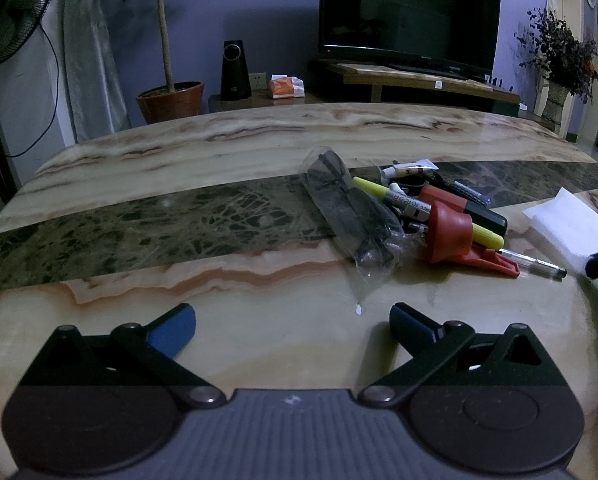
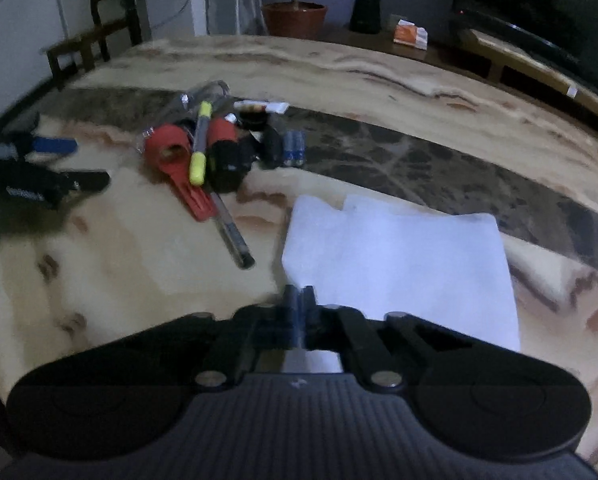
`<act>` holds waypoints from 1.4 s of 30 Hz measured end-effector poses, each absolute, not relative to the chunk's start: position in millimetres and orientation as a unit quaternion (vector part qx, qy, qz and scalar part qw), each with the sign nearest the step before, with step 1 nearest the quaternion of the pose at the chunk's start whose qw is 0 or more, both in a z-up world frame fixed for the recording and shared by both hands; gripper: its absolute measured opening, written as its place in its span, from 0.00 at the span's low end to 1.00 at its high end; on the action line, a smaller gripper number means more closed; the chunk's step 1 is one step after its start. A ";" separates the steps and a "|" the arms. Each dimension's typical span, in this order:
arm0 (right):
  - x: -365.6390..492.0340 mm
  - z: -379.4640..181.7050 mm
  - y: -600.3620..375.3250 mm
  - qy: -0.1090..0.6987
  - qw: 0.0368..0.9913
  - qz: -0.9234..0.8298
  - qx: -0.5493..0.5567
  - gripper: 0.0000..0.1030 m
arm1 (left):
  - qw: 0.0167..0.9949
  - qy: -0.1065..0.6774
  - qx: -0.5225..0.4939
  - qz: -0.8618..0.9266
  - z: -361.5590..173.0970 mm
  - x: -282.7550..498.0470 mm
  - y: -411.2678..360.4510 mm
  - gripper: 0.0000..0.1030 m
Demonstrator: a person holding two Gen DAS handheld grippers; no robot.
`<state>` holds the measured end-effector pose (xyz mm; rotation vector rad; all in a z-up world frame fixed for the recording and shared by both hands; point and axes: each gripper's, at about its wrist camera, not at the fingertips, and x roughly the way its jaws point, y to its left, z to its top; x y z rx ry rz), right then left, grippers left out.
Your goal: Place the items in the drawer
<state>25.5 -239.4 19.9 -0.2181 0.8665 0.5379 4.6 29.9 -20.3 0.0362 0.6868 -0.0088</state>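
Left wrist view shows the left gripper with its 2 blue pads wide apart and nothing between them, low over the tabletop. Just past it lies the pile of items to put away. I count 1 clear plastic bag with something dark inside, 1 red tool with a flat handle, 1 yellow marker at the near end, 1 more yellow-tipped marker at the far end, 1 clear pen, 1 black box and 1 small white tube. The pile is tangled, so some small things may be hidden. Right wrist view is blurry. The right gripper has its 2 fingers pressed together, and I see nothing held between them. It sits at the near edge of 1 white sheet, which lies flat beside the pile. This view also shows 1 blue pack of batteries by the black box. No drawer shows in either view, so I cannot tell where it is. None of the items looks put away yet, so I think this is an early step: getting ready to pick 1 item. Next, I think the right gripper must spread its fingers and slide 1 finger under the sheet's edge, or move over to the pile. The thin sheet looks hard to pinch off the smooth stone. The bag looks slippery.
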 end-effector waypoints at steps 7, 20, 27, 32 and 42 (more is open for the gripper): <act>32.1 39.4 -272.8 0.386 0.892 0.236 -0.020 0.01 | 0.941 0.337 0.018 -0.004 -20.3 4.6 29.9 1.00; 3.9 102.1 -329.7 0.226 0.960 0.163 0.032 0.01 | 0.941 0.337 0.018 -0.004 -20.2 4.6 30.0 1.00; 25.1 45.9 -285.5 0.341 0.920 0.173 -0.083 0.01 | 0.941 0.337 0.018 -0.004 -20.3 4.6 29.9 1.00; 31.4 28.2 -274.3 0.372 0.910 0.157 -0.093 0.01 | 0.941 0.337 0.018 -0.004 -20.3 4.6 29.9 1.00; 40.4 14.1 -286.4 0.401 0.904 0.146 0.026 0.01 | 0.941 0.337 0.018 -0.004 -20.3 4.7 30.0 1.00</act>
